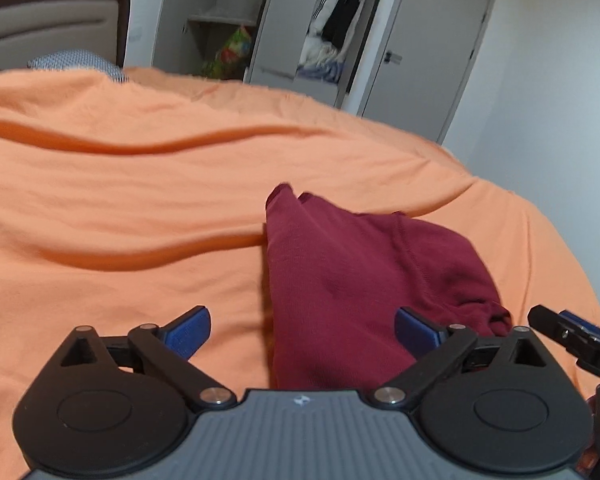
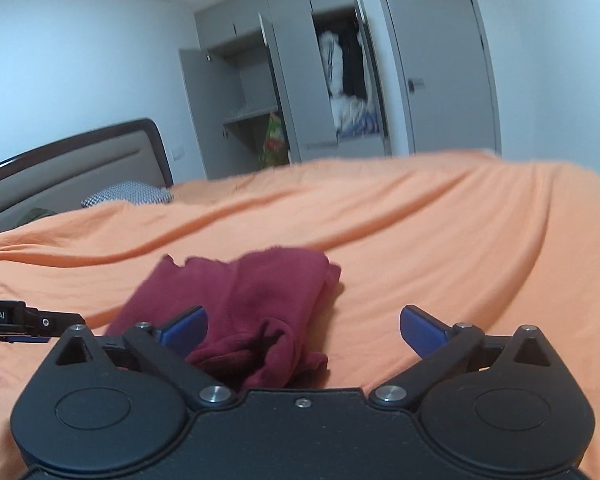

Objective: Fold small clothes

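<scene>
Maroon garment [image 1: 340, 280] bunched on orange bedspread [image 1: 140, 200], left tongs [image 1: 302, 332] spread, right tongs [image 2: 302, 330] spread, both empty

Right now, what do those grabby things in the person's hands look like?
Both are the same make. The left tongs and right tongs have black arms with round black hubs, silver pivot pins and blue pads on the fingertips. The left body is ribbed grey with a small white logo; the right body is plain black. White lettering marks their sides. No cables show.

A home bedroom: a bed [image 2: 420, 220] with an orange cover, a padded headboard [image 2: 72, 168], and an open wardrobe [image 2: 292, 80] holding clothes.
</scene>
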A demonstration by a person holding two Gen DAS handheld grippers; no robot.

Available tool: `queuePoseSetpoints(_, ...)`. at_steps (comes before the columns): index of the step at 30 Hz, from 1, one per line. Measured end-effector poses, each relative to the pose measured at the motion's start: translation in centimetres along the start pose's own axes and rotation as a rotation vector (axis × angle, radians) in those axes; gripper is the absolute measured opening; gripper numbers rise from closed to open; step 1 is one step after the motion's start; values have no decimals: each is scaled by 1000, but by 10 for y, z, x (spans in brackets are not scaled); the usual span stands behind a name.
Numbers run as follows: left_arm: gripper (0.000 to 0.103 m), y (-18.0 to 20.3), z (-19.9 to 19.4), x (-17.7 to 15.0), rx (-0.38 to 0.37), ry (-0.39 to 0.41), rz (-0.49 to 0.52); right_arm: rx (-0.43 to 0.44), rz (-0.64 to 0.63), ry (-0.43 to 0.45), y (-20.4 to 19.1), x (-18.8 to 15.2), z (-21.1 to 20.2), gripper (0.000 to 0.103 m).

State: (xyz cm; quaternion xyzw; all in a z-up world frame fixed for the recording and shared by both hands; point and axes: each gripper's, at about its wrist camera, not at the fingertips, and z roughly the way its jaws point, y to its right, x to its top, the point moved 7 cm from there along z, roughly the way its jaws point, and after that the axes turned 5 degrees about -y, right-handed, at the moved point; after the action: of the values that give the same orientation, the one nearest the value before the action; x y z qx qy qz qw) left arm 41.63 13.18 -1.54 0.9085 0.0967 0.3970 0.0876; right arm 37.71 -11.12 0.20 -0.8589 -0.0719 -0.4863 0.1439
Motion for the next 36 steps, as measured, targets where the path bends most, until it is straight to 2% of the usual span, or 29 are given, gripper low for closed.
queuePoseSetpoints(4,102,8,-33,-17,29,73,25,-11,-45,73,-13,-6,-40,102)
queuePoseSetpoints(8,103,10,-62,-39,34,121,37,-12,-56,105,-21,-24,-75,102)
queuePoseSetpoints(11,103,9,-78,-57,26,136,55,-23,-62,103,-25,-40,-95,102)
queuePoseSetpoints(18,103,-2,-104,-100,61,188,52,-53,-61,99,-27,-76,-127,102)
queuePoseSetpoints(25,103,-9,-112,-127,75,207,70,-81,-80,98,-30,-99,-139,102)
queuePoseSetpoints(36,103,-13,-107,-138,87,182,87,-85,-85,70,-29,-108,-129,102)
